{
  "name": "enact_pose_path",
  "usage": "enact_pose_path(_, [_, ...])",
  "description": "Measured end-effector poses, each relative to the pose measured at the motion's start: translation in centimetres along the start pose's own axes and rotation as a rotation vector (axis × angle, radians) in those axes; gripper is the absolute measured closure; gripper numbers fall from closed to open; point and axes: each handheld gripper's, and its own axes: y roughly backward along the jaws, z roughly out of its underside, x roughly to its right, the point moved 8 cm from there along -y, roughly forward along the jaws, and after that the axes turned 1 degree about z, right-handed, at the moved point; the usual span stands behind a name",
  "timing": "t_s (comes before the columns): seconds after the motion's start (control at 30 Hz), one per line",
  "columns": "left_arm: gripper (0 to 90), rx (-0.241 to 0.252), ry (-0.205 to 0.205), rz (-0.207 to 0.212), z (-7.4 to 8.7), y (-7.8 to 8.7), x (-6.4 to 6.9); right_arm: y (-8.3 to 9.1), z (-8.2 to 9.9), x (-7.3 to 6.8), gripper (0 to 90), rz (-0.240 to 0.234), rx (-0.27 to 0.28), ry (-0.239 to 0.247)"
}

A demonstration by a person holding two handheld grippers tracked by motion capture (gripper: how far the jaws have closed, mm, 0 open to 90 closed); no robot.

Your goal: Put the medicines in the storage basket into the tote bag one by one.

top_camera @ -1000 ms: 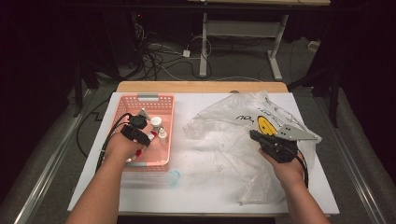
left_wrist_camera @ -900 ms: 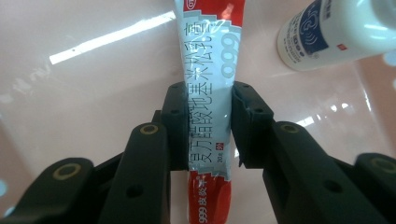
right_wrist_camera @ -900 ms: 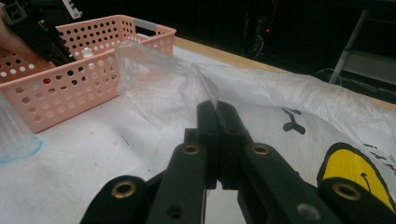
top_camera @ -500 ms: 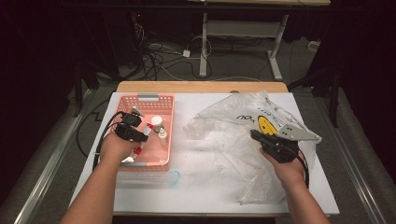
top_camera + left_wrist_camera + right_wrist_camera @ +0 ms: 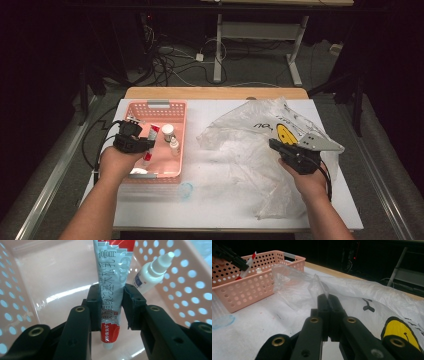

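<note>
Working at a white table, we held a two-jaw gripper in each hand. Our left gripper hung over the pink perforated basket at the left of the table, its jaws clenched on a red-and-white tube. From the left gripper view, the pads pressed the tube's flat sides near its lower end, and the tube ran away from the jaws toward the far wall of the basket, printed characters along its length. The same tube showed from the high view as a red-and-white strip just right of that gripper, above the basket floor.

Inside the basket, a small white dropper bottle lay tilted just right of the tube, its tip toward the right wall. Another round white-capped container sat farther in, near the middle of the basket. A clear ring with a blue edge lay on the table, near side of the basket.

Our right gripper rested at the right of the table over a crumpled clear plastic bag bearing a yellow smiley face. Its jaws were pressed fully together, pinching a raised fold of the bag film at their tips. The bag spread across the table between the basket and the right edge.
</note>
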Motion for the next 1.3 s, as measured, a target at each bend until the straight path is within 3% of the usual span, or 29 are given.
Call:
enact_pose_path(0.17, [68.0, 0.087, -0.016, 0.003, 0.1, 1.1, 0.0, -0.1, 0.0, -0.1, 90.0, 0.001, 0.0, 0.003])
enact_pose_path(0.43, [68.0, 0.243, -0.03, 0.045, 0.1, 2.8, 1.4, -0.2, 0.2, -0.2, 90.0, 0.003, -0.009, 0.008])
enact_pose_path(0.6, [67.9, 0.282, -0.031, 0.071, 0.6, 2.9, 2.4, -0.2, 0.3, -0.3, 90.0, 0.002, -0.014, 0.011])
enact_pose_path(0.77, [68.0, 0.297, -0.045, 0.057, 1.3, 2.7, 2.9, -0.2, 0.4, -0.3, 90.0, 0.004, -0.018, 0.011])
enact_pose_path(0.83, [68.0, 0.305, -0.047, 0.077, 1.6, 2.8, 3.1, -0.2, 0.4, -0.3, 90.0, 0.006, -0.019, 0.008])
enact_pose_path(1.0, [68.0, 0.344, -0.057, 0.083, 2.3, 3.1, 3.7, -0.1, 0.5, -0.3, 90.0, 0.008, -0.017, 0.017])
enact_pose_path(1.13, [67.9, 0.347, -0.077, 0.078, 2.7, 2.8, 4.0, -0.2, 0.7, -0.5, 90.0, 0.008, -0.023, 0.021])
enact_pose_path(1.3, [67.9, 0.397, -0.053, 0.111, 2.6, 3.7, 4.0, -0.1, 0.7, -0.5, 90.0, 0.008, -0.024, 0.024])
